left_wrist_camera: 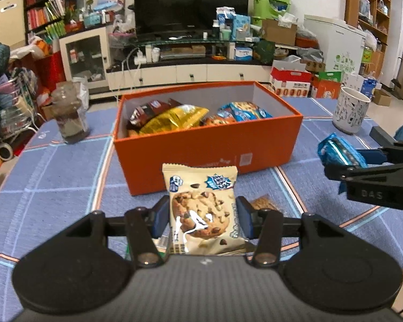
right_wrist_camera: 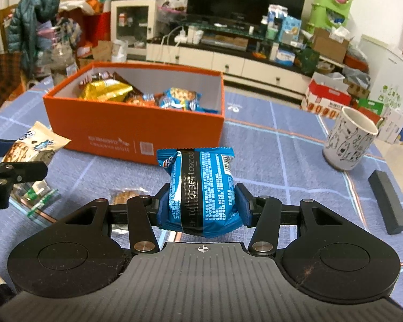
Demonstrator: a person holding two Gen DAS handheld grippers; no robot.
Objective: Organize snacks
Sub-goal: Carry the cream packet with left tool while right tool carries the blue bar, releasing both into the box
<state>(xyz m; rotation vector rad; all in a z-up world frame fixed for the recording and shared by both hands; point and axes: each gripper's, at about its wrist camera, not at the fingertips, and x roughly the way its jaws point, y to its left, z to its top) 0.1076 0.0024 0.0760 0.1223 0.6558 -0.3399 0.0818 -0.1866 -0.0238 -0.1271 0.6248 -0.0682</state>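
The left gripper (left_wrist_camera: 202, 220) was clamped on a cream chocolate-chip cookie packet (left_wrist_camera: 201, 201), its blue pads pressing the packet's two sides so that it stood upright above the table (left_wrist_camera: 53, 187), which was covered in a blue checked cloth. The right gripper (right_wrist_camera: 201, 204) was closed in the same way on a blue snack packet (right_wrist_camera: 201, 187), whose printed back with the dark seam faced the camera.

The orange box (left_wrist_camera: 201, 155) stood open near the middle of the table, beyond both grippers. Inside it lay a yellow packet (left_wrist_camera: 174, 119) and a dark brown packet (left_wrist_camera: 147, 111) toward its left end, and blue cookie packets (left_wrist_camera: 244, 111) toward its right end.

On the cloth below the grippers lay a small clear-wrapped biscuit (right_wrist_camera: 126, 196), and just beside it a clear wrapper with green print (right_wrist_camera: 40, 198). A white cup with black drawings (right_wrist_camera: 349, 139) stood near the table's right edge, with a black bar (right_wrist_camera: 388, 201) lying nearer along that edge. A clear lidded jar (left_wrist_camera: 69, 112) stood near the far left corner.
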